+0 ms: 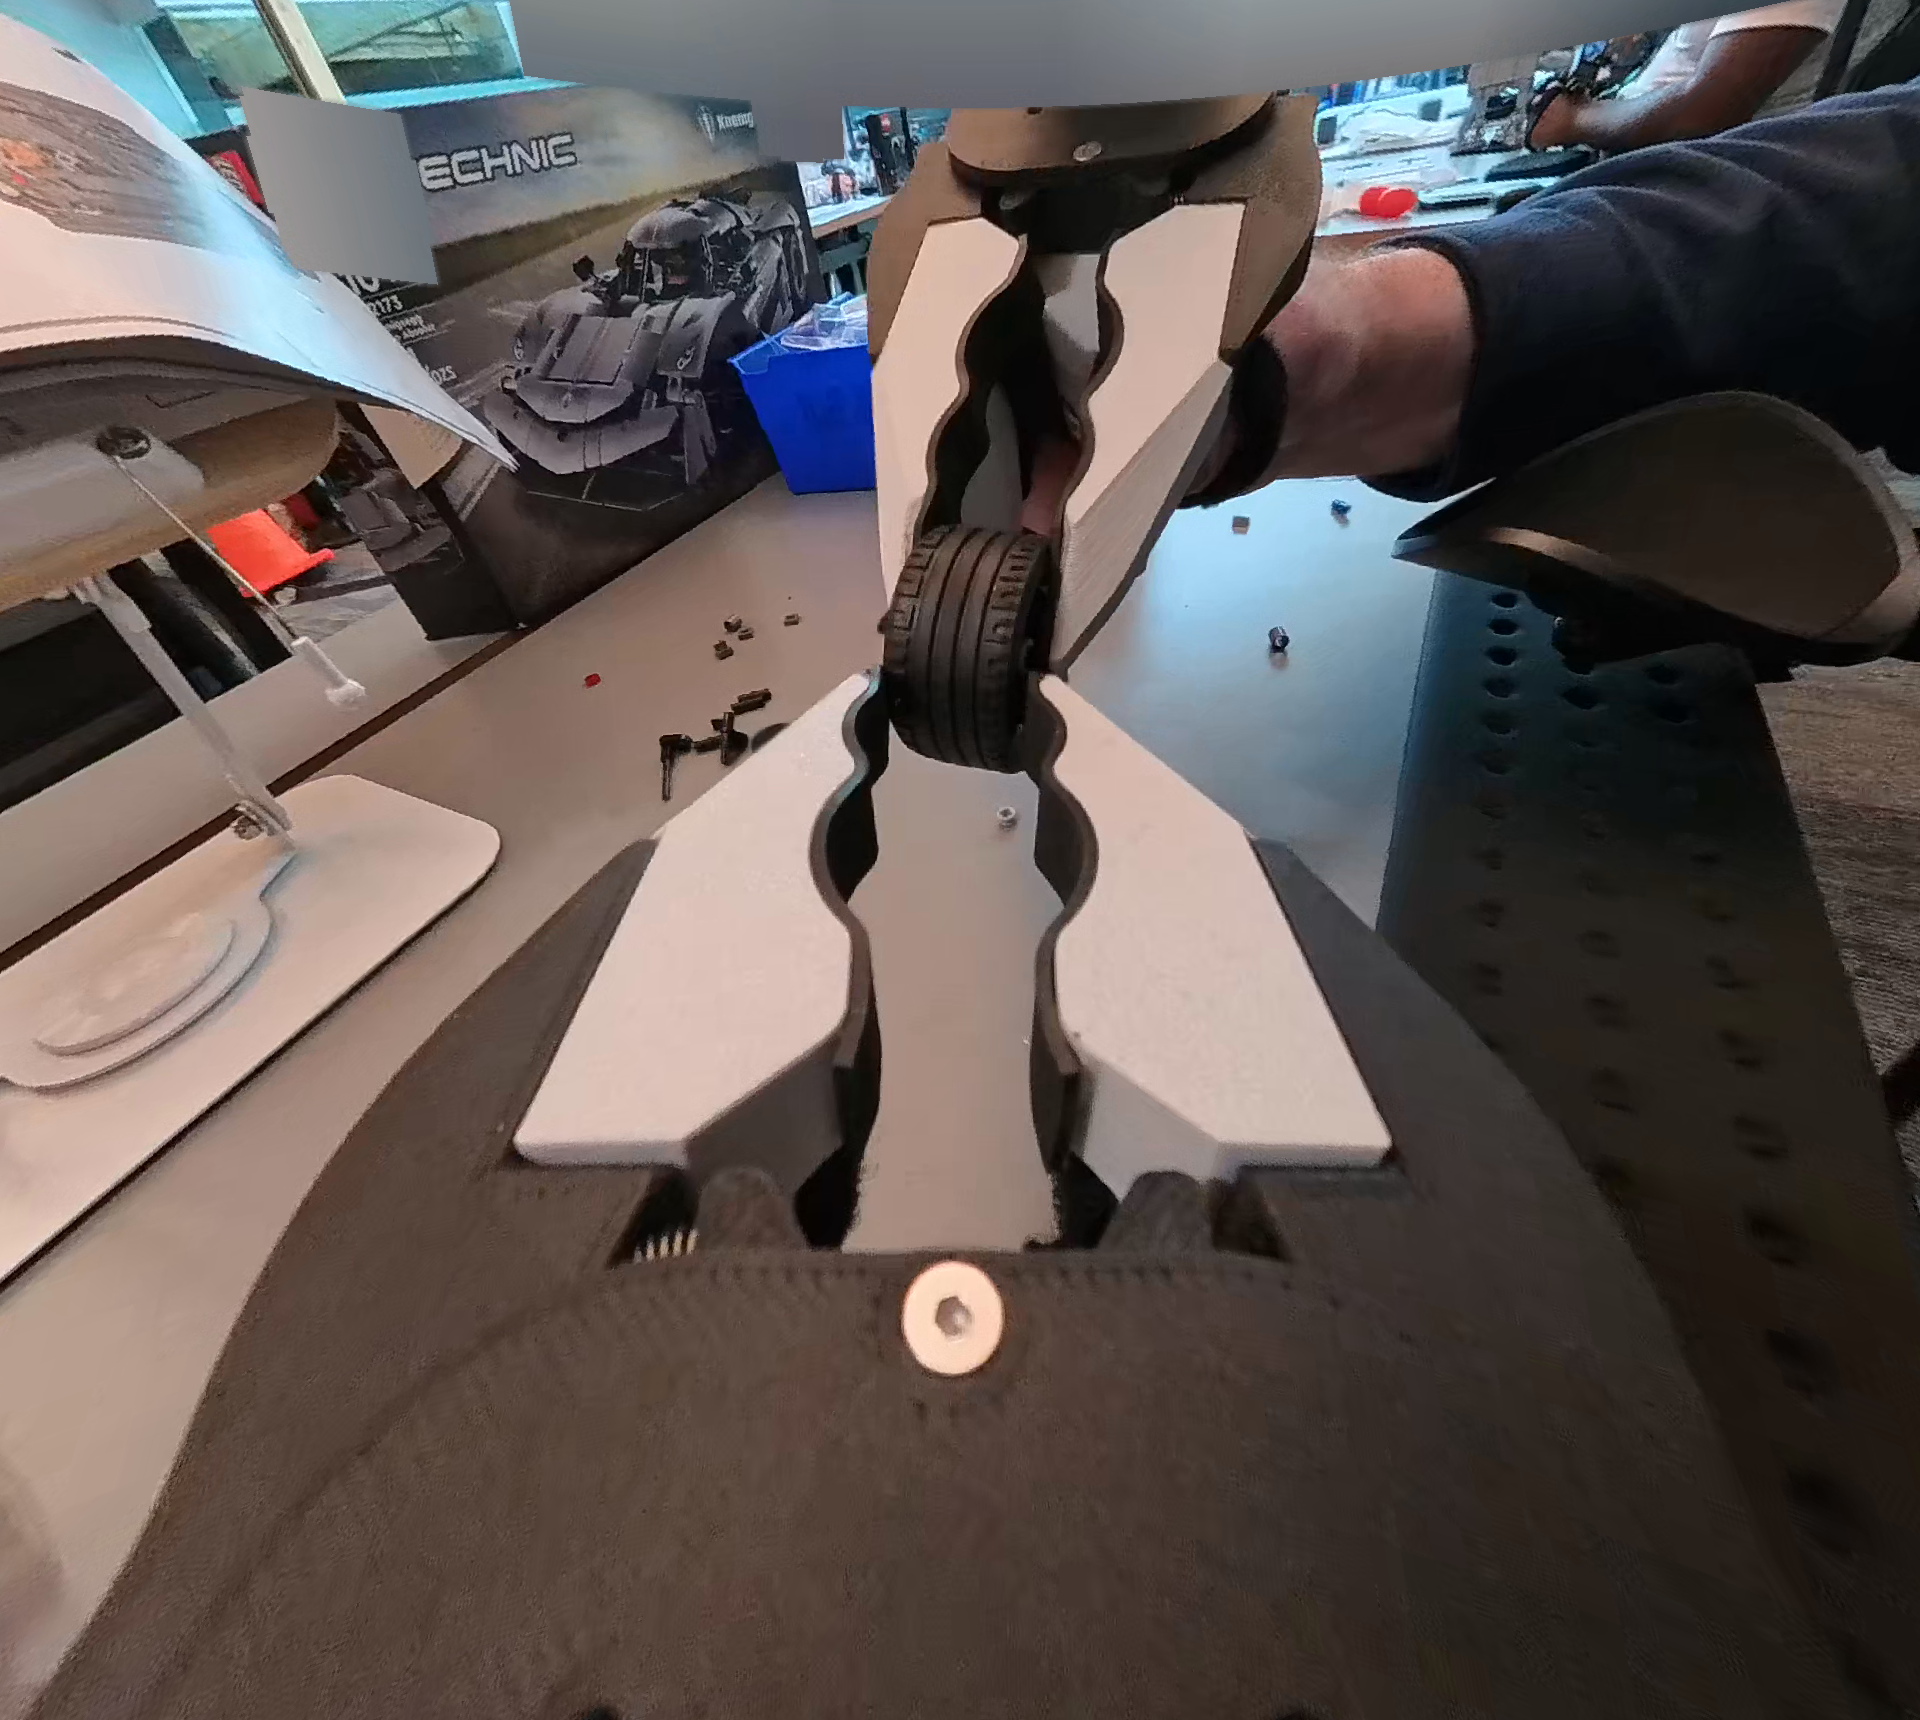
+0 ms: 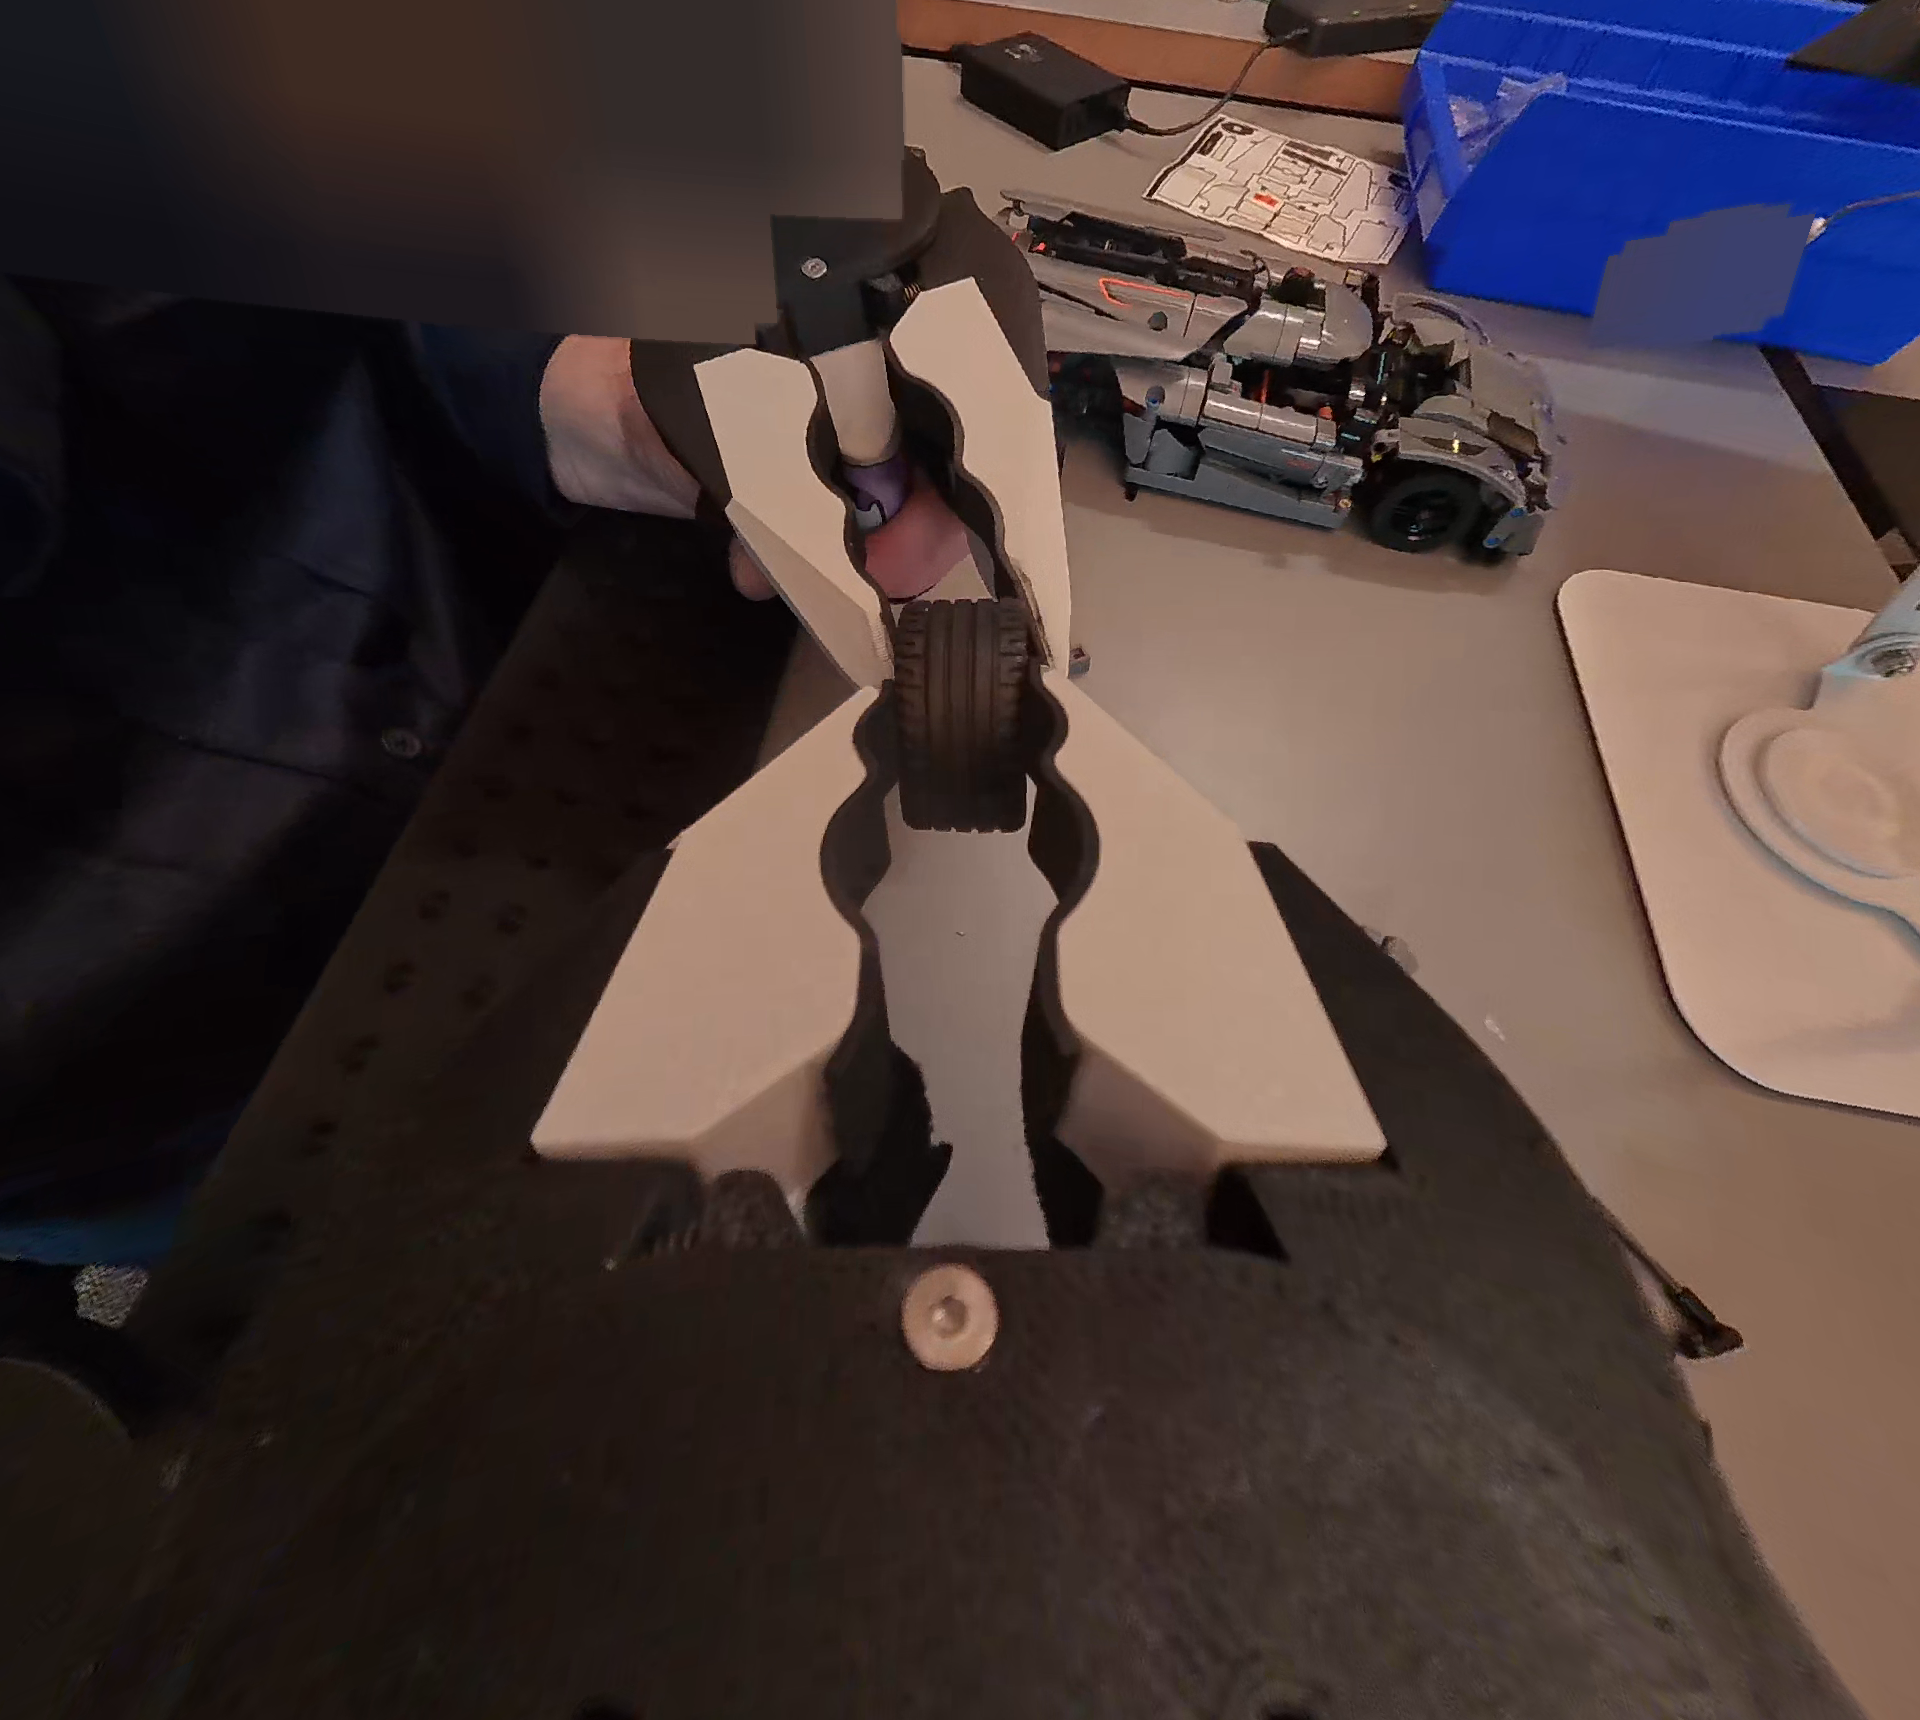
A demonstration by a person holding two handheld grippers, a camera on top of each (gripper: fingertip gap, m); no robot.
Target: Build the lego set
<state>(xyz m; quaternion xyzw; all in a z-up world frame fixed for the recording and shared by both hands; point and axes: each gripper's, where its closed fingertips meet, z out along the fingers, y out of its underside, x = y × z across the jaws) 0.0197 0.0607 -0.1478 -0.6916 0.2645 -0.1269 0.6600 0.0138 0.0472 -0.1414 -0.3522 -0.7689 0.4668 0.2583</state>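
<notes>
A black rubber tyre on a wheel (image 1: 961, 631) hangs in the air above the grey table (image 1: 582, 735), held between both grippers. My left gripper (image 1: 956, 691) reaches up from below and its white fingers (image 1: 727, 922) close on the wheel's sides. My right gripper (image 1: 982, 600) comes down from the far side and also clamps the wheel. In the right wrist view the wheel (image 2: 961, 766) sits between my right gripper's tips (image 2: 958, 714), with the left gripper (image 2: 966, 644) opposite. The partly built grey Lego car (image 2: 1330, 403) stands on the table beyond.
The set's box (image 1: 623, 340) and a blue bin (image 1: 816, 413) stand at the back. An open instruction booklet (image 1: 156, 247) rests on a white stand (image 1: 208, 922). Small loose black parts (image 1: 717, 735) lie on the table. A sticker sheet (image 2: 1278, 184) lies near the car. Left and right tips are no more than a few centimetres apart. The left tips stand about 25 cm off the partly built grey Lego car (image 2: 1330, 403).
</notes>
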